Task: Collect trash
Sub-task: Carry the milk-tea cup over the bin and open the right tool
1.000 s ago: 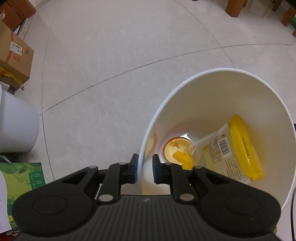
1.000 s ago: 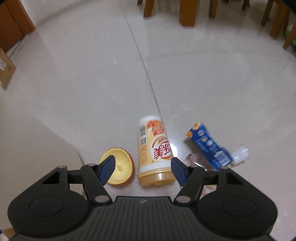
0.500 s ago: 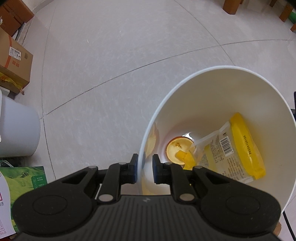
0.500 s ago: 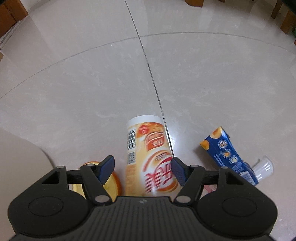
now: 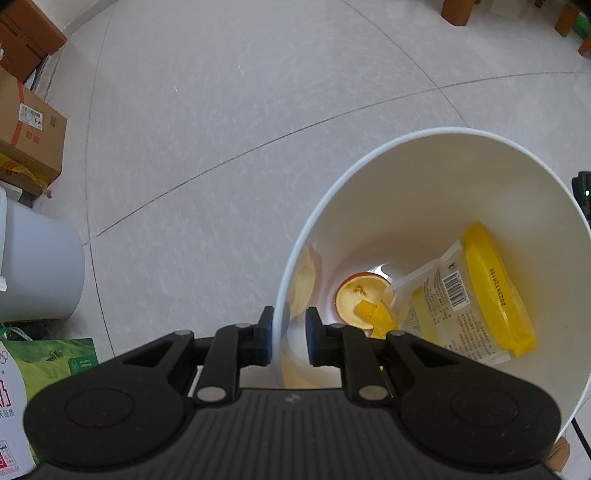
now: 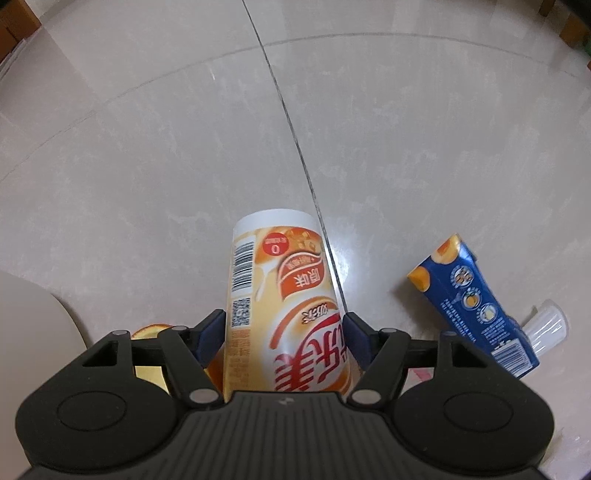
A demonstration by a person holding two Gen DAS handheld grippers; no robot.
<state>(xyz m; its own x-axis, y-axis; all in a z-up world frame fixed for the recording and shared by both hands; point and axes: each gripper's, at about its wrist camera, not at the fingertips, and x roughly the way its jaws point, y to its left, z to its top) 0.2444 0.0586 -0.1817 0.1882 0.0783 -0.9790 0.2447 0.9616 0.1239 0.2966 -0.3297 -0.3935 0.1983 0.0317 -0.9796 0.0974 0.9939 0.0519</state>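
My left gripper (image 5: 290, 325) is shut on the near rim of a white bin (image 5: 424, 177). Inside the bin lie an orange peel half (image 5: 360, 295) and a yellow snack bag (image 5: 476, 295). In the right wrist view a yellow-orange drink cup (image 6: 280, 288) lies on its side on the tiled floor. My right gripper (image 6: 284, 326) stands open with one finger on either side of the cup, close to it. Another orange peel half (image 6: 149, 330) lies left of the cup, partly hidden by the gripper. A blue juice carton (image 6: 476, 299) lies to the right.
A clear plastic piece (image 6: 546, 325) sits beside the carton. The bin's outer wall (image 6: 29, 314) fills the left edge of the right wrist view. Cardboard boxes (image 5: 26, 125), a pale grey tub (image 5: 37, 273) and a green package (image 5: 55, 362) stand at the left. Wooden furniture legs (image 5: 458, 11) are far off.
My right gripper has come down over the cup, which went from ahead of the fingers to between them. The left gripper and bin have stayed put.
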